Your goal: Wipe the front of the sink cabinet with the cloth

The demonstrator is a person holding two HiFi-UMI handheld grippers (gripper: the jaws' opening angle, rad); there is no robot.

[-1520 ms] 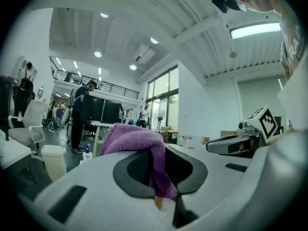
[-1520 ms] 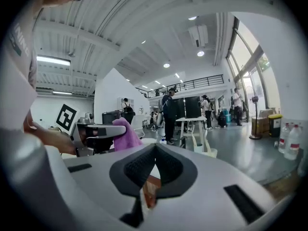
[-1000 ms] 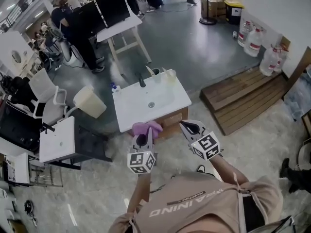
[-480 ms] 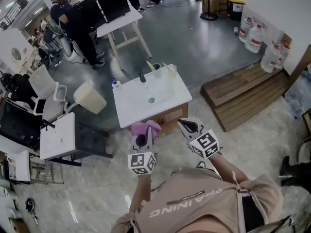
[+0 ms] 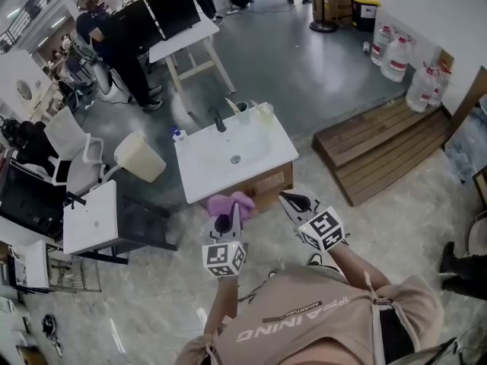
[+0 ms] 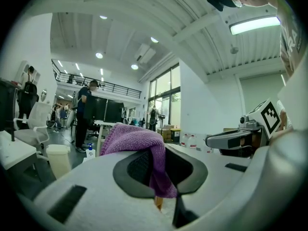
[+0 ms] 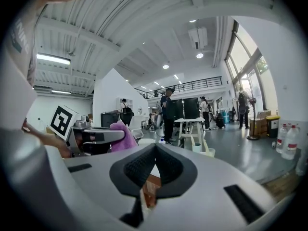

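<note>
Left gripper (image 5: 225,220) pinches the purple cloth (image 5: 232,202) tight. Its own view shows the fold draped over 1 pad with the tail hanging down. Head view sets the bunch at the sink cabinet (image 5: 270,182) front, contact unclear. Right gripper (image 5: 295,200) is closed, empty.

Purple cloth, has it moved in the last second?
No, hardly: the purple cloth in the left claw stays just off the sink cabinet's front edge.

The purple cloth (image 6: 131,139) is soft, nubbly fabric, the left tool (image 6: 156,165) matt grey plastic with rough black pads (image 6: 137,170), the white sink top (image 5: 205,175) smooth and glossy, the brown cabinet front (image 5: 271,182) matt wood.
</note>
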